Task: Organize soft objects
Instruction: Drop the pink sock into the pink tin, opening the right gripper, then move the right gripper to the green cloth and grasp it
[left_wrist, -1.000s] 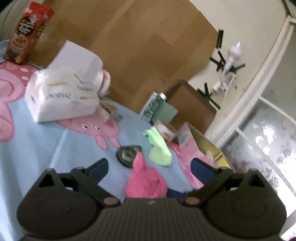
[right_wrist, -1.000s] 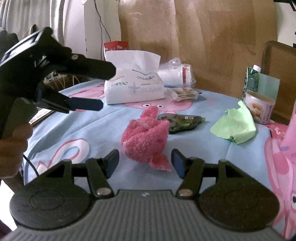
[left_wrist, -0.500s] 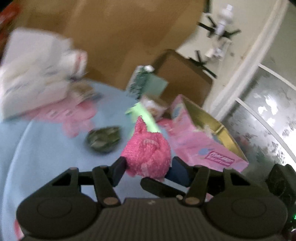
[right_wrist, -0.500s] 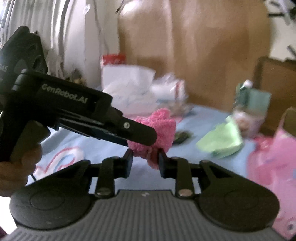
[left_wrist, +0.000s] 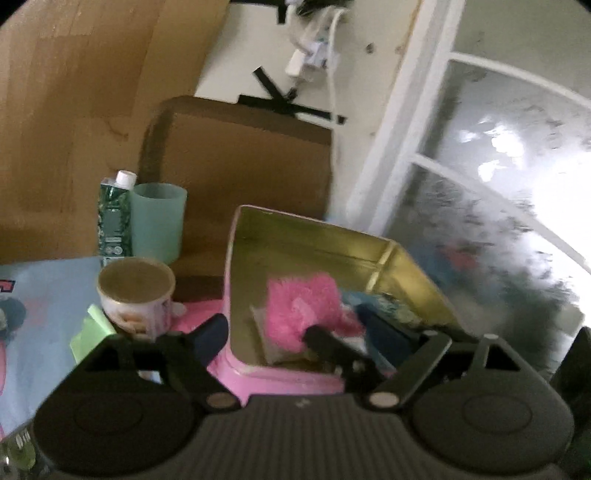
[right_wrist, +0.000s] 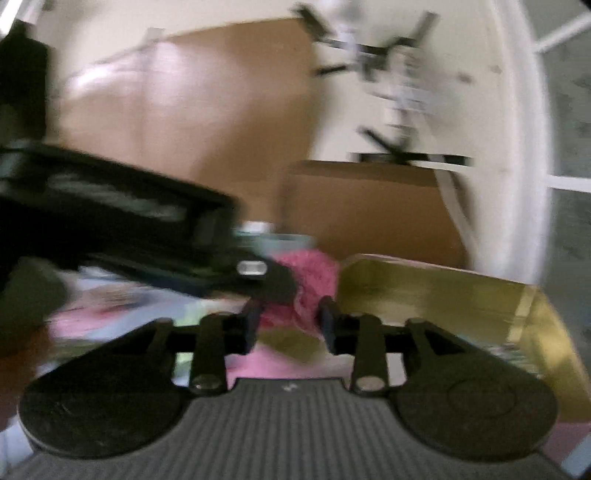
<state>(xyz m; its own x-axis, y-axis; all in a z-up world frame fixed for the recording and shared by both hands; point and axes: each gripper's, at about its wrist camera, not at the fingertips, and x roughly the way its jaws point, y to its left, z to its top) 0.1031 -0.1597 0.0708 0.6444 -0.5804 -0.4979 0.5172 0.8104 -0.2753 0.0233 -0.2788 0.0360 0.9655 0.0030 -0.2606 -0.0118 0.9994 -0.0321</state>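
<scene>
A fluffy pink soft toy (left_wrist: 301, 312) hangs over the open pink box with a gold inside (left_wrist: 314, 243). My right gripper (right_wrist: 290, 319) is shut on the toy (right_wrist: 308, 275), and its finger shows in the left wrist view (left_wrist: 332, 349) touching the toy. My left gripper (left_wrist: 295, 341) is open, with its fingers on either side of the box's near corner. The left gripper's body (right_wrist: 110, 221) crosses the right wrist view, which is blurred. A light green cloth (left_wrist: 90, 330) lies on the table at the left.
A printed cup (left_wrist: 136, 295), a pale green tumbler (left_wrist: 157, 221) and a green carton (left_wrist: 112, 218) stand left of the box. A cardboard box (left_wrist: 240, 162) and a brown board are behind. A window frame (left_wrist: 399, 122) is at the right.
Both grippers have swung right from the table's middle to the pink box. The right gripper carried the pink toy there. The left gripper has opened and no longer pinches the toy.
</scene>
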